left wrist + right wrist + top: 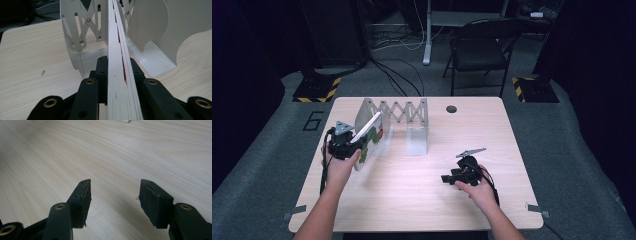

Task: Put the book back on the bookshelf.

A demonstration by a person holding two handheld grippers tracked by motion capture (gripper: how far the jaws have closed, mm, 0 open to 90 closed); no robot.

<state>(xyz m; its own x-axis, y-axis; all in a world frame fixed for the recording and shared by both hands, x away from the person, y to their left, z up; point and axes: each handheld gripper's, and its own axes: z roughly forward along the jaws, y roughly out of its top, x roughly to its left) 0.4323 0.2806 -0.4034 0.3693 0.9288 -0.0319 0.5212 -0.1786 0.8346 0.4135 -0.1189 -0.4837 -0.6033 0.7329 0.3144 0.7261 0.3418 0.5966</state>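
Now the book point(368, 136) sits clamped in your left gripper point(343, 146), held on edge near the left rear of the surface point(422, 195), its cover tilted and its long axis running away from you toward the white expanding rack point(399, 112). Seen in the left gripper view, the page block point(117, 75) runs straight out between the two black jaws, which grip it from both sides, and its far end points at the rack's scissor links point(82, 32). One curved divider point(72, 37) stands just left of the book's line and a second, wider one point(150, 30) just right of it, so the slot lies dead ahead along the book's own axis. Your left hand is plainly the nearer one; I judge that the coming move turns on keeping that axis lined up with the gap. Your right gripper point(451, 177) rests well apart, low over the right front of the surface, its jaws parted and holding nothing
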